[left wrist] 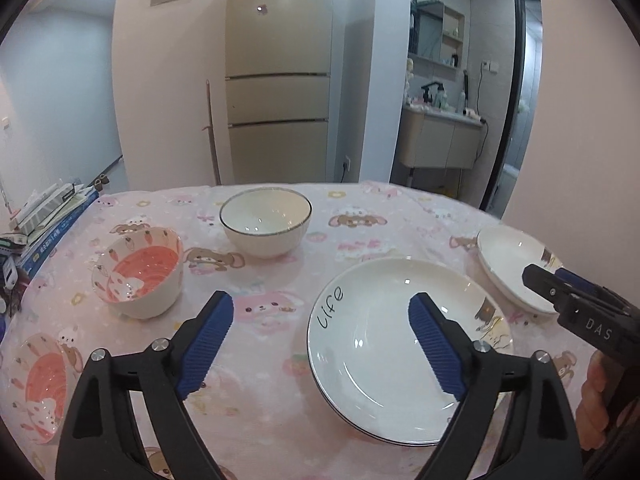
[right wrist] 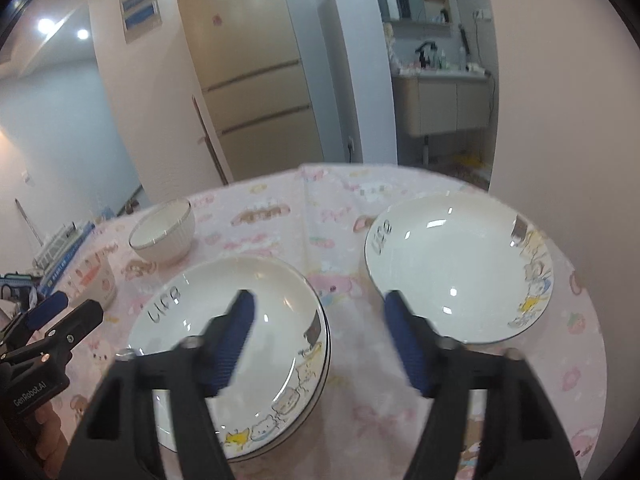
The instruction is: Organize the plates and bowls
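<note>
A stack of white "Life" plates point(left wrist: 384, 344) point(right wrist: 224, 344) lies near the table's front. A single white "Life" plate point(left wrist: 508, 264) point(right wrist: 456, 264) lies to its right. A white bowl with a dark rim point(left wrist: 265, 220) point(right wrist: 163, 236) stands at the back. Two pink rabbit bowls point(left wrist: 138, 272) point(left wrist: 38, 384) stand at the left; one shows in the right wrist view point(right wrist: 102, 280). My left gripper point(left wrist: 320, 316) is open and empty above the table, left of the stack. My right gripper point(right wrist: 320, 312) is open and empty, between the stack and the single plate.
The round table wears a pink cartoon cloth point(left wrist: 280, 280). A pile of books and boxes point(left wrist: 48, 216) lies at its left edge. A fridge point(left wrist: 276, 80) and a washbasin cabinet point(left wrist: 440, 140) stand beyond the table.
</note>
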Available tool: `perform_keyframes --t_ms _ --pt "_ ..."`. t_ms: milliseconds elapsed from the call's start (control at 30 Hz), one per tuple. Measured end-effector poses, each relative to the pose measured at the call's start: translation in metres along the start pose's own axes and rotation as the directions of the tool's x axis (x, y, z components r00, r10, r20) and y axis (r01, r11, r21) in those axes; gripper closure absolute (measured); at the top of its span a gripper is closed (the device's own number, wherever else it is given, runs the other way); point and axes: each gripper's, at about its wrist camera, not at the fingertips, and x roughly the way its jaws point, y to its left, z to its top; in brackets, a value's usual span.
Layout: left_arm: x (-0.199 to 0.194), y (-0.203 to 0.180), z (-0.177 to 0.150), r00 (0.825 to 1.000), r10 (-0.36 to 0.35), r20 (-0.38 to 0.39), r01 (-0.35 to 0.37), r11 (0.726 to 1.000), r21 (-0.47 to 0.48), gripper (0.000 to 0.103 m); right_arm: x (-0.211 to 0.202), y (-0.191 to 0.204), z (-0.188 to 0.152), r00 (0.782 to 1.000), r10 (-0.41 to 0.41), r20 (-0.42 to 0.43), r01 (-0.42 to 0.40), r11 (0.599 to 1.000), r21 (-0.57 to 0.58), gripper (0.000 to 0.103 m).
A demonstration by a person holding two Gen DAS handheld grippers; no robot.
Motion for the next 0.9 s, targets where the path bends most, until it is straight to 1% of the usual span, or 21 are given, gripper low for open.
perform_keyframes --t_ms 33,100,167,300,400,500,600,633,700,800,900 --pt "-0.007 0.002 0.001 1.0 -0.002 0.021 0.002 1.0 -0.007 0.005 -0.005 0.001 0.001 1.0 -0.007 0.02 0.008 1.0 -0.013 0.031" --pt "-0.021 0.006 0.005 0.998 0.005 0.066 -0.004 1.0 -0.01 0.002 -0.019 0.005 0.005 0.998 -0.01 0.069 0.014 0.998 -0.055 0.03" --pt "-0.033 0.007 0.008 0.995 0.008 0.095 -0.007 1.0 -0.006 0.002 -0.034 0.004 0.01 0.995 0.0 0.101 0.007 0.997 -0.072 0.024" --pt "-0.053 0.008 0.017 0.991 -0.011 0.131 0.013 1.0 -0.013 0.002 -0.056 -0.007 0.022 0.991 0.013 0.133 -0.007 0.999 -0.047 0.022" --pt "-0.065 0.004 0.024 0.988 -0.029 0.154 0.032 0.999 -0.017 0.001 -0.07 -0.016 0.03 0.986 -0.016 0.167 0.023 0.999 -0.037 0.022" --pt "-0.072 -0.006 0.03 0.984 -0.043 0.175 0.044 0.999 -0.001 0.001 -0.081 -0.027 0.035 0.98 -0.046 0.193 0.053 0.998 -0.03 0.022" --pt "-0.071 -0.017 0.033 0.984 -0.04 0.173 0.042 0.999 -0.007 0.001 -0.088 -0.038 0.039 0.977 -0.066 0.202 0.072 0.997 -0.023 0.022" --pt "-0.068 -0.021 0.035 0.985 -0.052 0.166 0.054 0.998 -0.01 0.001 -0.091 -0.044 0.04 0.976 -0.074 0.206 0.079 0.997 -0.016 0.022" --pt "-0.063 -0.031 0.037 0.985 -0.098 0.145 0.099 0.995 0.0 0.001 -0.095 -0.053 0.041 0.974 -0.085 0.209 0.088 0.996 -0.006 0.022" --pt "-0.055 -0.053 0.046 0.977 -0.175 0.12 0.171 0.984 0.041 0.001 -0.103 -0.074 0.045 0.969 -0.115 0.22 0.113 0.993 0.019 0.022" --pt "-0.051 -0.073 0.059 0.971 -0.208 0.118 0.2 0.977 0.075 0.001 -0.108 -0.092 0.05 0.959 -0.139 0.246 0.136 0.99 0.031 0.022"
